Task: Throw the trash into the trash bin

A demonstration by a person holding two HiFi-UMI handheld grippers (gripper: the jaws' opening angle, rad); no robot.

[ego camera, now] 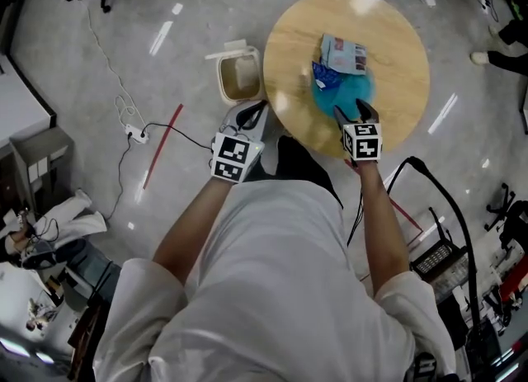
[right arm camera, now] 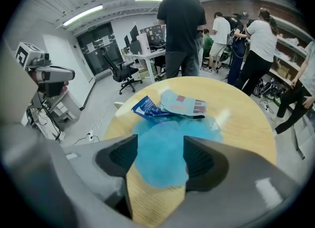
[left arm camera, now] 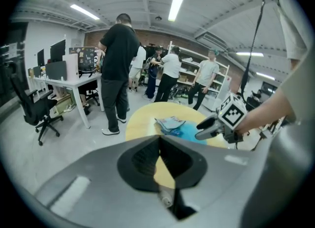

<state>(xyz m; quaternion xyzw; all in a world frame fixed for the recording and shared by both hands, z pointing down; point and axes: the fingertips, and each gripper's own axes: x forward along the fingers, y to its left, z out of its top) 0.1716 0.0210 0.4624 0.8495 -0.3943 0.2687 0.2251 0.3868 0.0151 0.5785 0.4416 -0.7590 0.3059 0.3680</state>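
On the round wooden table [ego camera: 396, 42] lies a crumpled blue cloth-like piece of trash [ego camera: 342, 96] [right arm camera: 162, 138], with a dark blue wrapper [ego camera: 324, 75] [right arm camera: 146, 108] and a pale blue packet [ego camera: 345, 53] [right arm camera: 184, 104] just behind it. My right gripper [ego camera: 355, 112] [right arm camera: 160, 155] is open, tilted down over the blue cloth; the cloth shows between the jaws, untouched by the pads. A cream trash bin [ego camera: 239, 75] stands open on the floor left of the table. My left gripper [ego camera: 256, 110] [left arm camera: 160, 148] hangs between bin and table, shut and empty.
Several people stand beyond the table [left arm camera: 118, 69] [right arm camera: 182, 30], near desks and office chairs [left arm camera: 39, 114]. On the floor left of the bin lie a power strip with cable [ego camera: 136, 133] and a red stick [ego camera: 163, 145]. A black tubular stand [ego camera: 437, 199] rises at my right.
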